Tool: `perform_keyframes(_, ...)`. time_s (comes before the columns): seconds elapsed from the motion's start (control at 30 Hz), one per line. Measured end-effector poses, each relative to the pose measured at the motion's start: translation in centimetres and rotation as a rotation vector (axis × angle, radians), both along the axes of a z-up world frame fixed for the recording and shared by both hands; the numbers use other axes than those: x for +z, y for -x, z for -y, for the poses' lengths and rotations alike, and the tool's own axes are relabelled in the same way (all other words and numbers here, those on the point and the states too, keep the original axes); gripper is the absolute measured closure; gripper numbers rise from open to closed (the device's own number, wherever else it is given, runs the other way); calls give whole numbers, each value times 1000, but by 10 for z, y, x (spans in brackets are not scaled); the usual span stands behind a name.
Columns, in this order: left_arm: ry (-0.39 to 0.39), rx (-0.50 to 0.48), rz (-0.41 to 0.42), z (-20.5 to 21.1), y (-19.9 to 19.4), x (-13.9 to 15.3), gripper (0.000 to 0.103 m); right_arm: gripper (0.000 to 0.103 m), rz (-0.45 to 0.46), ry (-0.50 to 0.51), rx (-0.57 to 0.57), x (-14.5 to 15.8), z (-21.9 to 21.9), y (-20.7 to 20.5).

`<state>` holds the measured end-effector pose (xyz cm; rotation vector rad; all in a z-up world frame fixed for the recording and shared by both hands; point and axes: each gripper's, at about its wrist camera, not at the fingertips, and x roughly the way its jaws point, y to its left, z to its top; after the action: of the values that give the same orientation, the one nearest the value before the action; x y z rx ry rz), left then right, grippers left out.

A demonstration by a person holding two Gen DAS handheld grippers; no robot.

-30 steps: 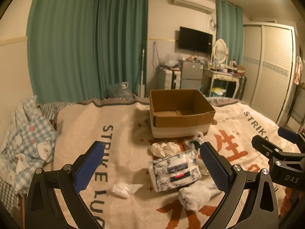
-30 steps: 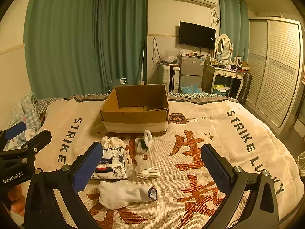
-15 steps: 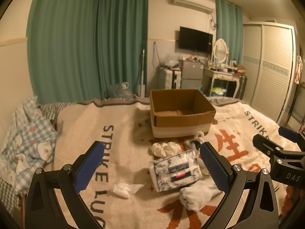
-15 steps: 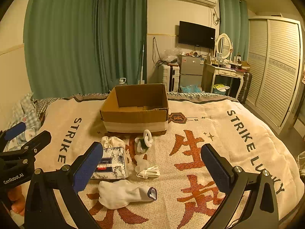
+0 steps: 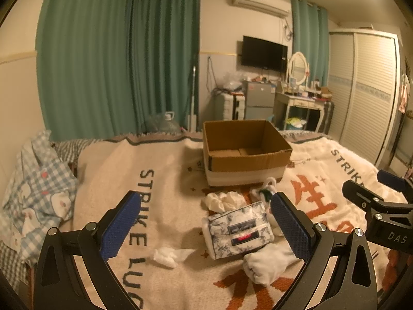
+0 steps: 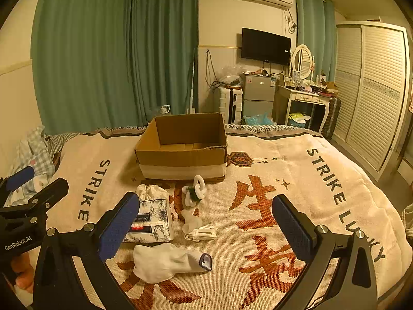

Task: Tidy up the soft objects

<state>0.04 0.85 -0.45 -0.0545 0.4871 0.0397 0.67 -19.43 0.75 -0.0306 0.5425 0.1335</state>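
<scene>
An open cardboard box (image 5: 245,152) (image 6: 183,147) stands on the bed, empty. In front of it lie soft items: a floral tissue pack (image 5: 238,230) (image 6: 151,221), a white sock (image 5: 268,264) (image 6: 167,261), a white scrunchie-like cloth (image 5: 223,200) (image 6: 152,191), a white-and-green chain toy (image 5: 265,190) (image 6: 195,191), a folded white strap (image 6: 200,232) and a crumpled tissue (image 5: 167,255). My left gripper (image 5: 204,228) is open and empty above the items. My right gripper (image 6: 204,228) is open and empty above the sock.
The bed carries a cream blanket (image 6: 296,180) with orange characters. A blue checked pillow (image 5: 33,188) lies at the left edge. A dressing table (image 6: 307,103), a small fridge (image 6: 258,95) and a wardrobe (image 6: 374,87) stand beyond the bed.
</scene>
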Motion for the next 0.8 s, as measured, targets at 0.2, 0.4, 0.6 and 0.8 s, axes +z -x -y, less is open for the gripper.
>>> perform_keyframes(0.2, 0, 0, 0, -1, 0, 0, 1, 0, 0, 1, 0, 0, 0, 0)
perform_keyframes(0.4, 0, 0, 0, 0, 0, 0, 1, 0, -1, 1, 0, 0, 0, 0)
perform_keyframes(0.6, -1, 0, 0, 1, 0, 0, 1, 0, 3, 1, 0, -1, 0, 1)
perform_keyframes(0.8, -2, -1, 0, 0, 0, 0, 1, 0, 3, 5, 0, -1, 0, 0)
